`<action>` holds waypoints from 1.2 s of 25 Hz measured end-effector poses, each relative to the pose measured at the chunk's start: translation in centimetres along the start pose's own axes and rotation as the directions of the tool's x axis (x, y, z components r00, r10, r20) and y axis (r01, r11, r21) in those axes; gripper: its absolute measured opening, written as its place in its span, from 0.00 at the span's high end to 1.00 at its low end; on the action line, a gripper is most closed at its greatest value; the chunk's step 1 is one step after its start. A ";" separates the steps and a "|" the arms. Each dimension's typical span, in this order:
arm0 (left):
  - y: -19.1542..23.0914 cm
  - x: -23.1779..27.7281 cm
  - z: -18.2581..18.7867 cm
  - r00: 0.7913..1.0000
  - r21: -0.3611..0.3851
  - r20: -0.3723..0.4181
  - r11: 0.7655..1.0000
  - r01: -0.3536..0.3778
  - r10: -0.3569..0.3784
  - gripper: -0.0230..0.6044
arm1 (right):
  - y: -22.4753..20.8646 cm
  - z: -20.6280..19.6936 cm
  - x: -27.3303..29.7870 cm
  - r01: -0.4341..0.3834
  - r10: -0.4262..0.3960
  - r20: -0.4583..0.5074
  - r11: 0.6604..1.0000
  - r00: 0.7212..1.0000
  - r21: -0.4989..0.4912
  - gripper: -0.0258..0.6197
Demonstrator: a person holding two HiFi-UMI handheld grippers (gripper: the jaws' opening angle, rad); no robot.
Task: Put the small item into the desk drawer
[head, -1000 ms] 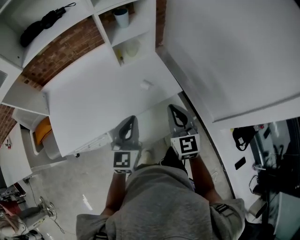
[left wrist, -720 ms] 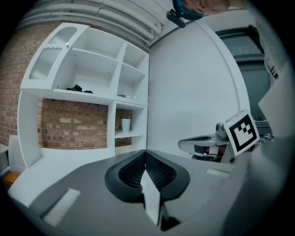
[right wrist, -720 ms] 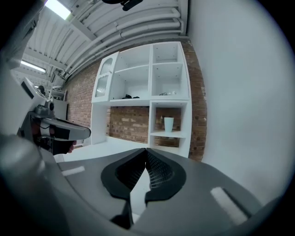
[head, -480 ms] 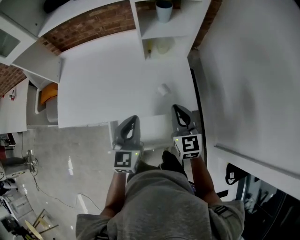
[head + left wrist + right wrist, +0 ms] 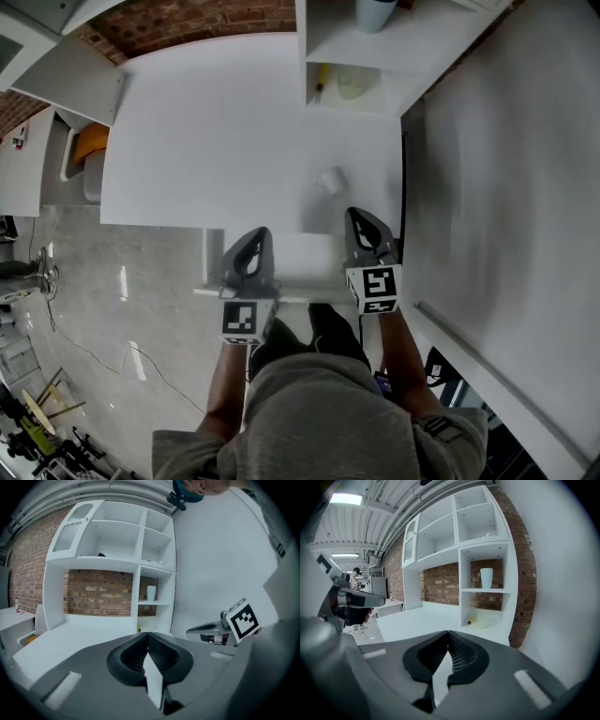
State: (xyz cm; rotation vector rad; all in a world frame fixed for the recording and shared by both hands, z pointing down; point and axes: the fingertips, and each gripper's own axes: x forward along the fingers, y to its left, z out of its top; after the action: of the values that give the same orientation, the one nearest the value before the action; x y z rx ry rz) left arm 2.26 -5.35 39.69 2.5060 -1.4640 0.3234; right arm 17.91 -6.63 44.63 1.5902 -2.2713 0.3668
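Grippers side by side at the near edge of a white desk, both pointing toward it. Left gripper: fingers pressed together, with nothing between them. Right gripper: fingers together in the same way, gripping nothing. Small item, white, lying on the desktop just beyond the tip of the right gripper, not touching it, near the right side of the desk. Between the two grippers, a white panel at the front of the desk; cannot tell if it is the drawer pulled out. At the far end of the desk, white shelf unit, with cup on the upper shelf. In the compartment below, yellow object beside a pale round thing. Brick wall behind the desk. Grey floor at the left, beside the desk.
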 end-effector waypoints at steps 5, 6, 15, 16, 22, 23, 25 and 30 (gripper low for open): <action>0.5 1.7 -2.6 0.999 -0.026 -0.035 0.999 -0.042 0.041 0.94 | -0.8 -2.5 3.0 -0.045 0.045 -0.051 0.999 0.998 0.003 0.95; 0.6 2.0 -3.1 0.998 -0.033 -0.043 0.998 -0.046 0.045 0.94 | -1.0 -3.0 3.5 -0.049 0.049 -0.059 0.999 0.997 0.002 0.96; 1.1 4.3 -7.9 0.993 -0.071 -0.102 0.995 -0.067 0.059 0.94 | -2.2 -7.9 8.0 -0.064 0.065 -0.129 0.998 0.990 0.006 0.95; 1.1 4.4 -8.3 0.992 -0.079 -0.106 0.994 -0.071 0.063 0.94 | -2.3 -8.3 8.4 -0.062 0.063 -0.137 0.998 0.989 0.011 0.95; 1.4 4.9 -9.9 0.988 -0.117 -0.135 0.989 -0.091 0.074 0.94 | -2.5 -10.4 10.2 -0.060 0.065 -0.185 0.998 0.981 0.030 0.84; 1.5 5.0 -10.2 0.988 -0.120 -0.136 0.989 -0.090 0.074 0.94 | -2.5 -10.8 10.5 -0.062 0.067 -0.196 0.998 0.978 0.035 0.79; 1.6 5.1 -10.6 0.987 -0.123 -0.142 0.988 -0.091 0.074 0.94 | -2.4 -11.8 11.1 -0.068 0.076 -0.224 0.997 0.972 0.044 0.70; 1.8 5.0 -11.8 0.984 -0.129 -0.163 0.987 -0.097 0.076 0.94 | -2.4 -13.4 12.5 -0.070 0.081 -0.262 0.996 0.962 0.053 0.59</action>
State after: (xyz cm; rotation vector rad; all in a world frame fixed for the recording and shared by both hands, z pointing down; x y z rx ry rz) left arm 2.14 -6.83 52.58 2.2592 -1.4823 0.4113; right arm 17.94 -12.72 62.10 1.3834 -2.1350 0.6128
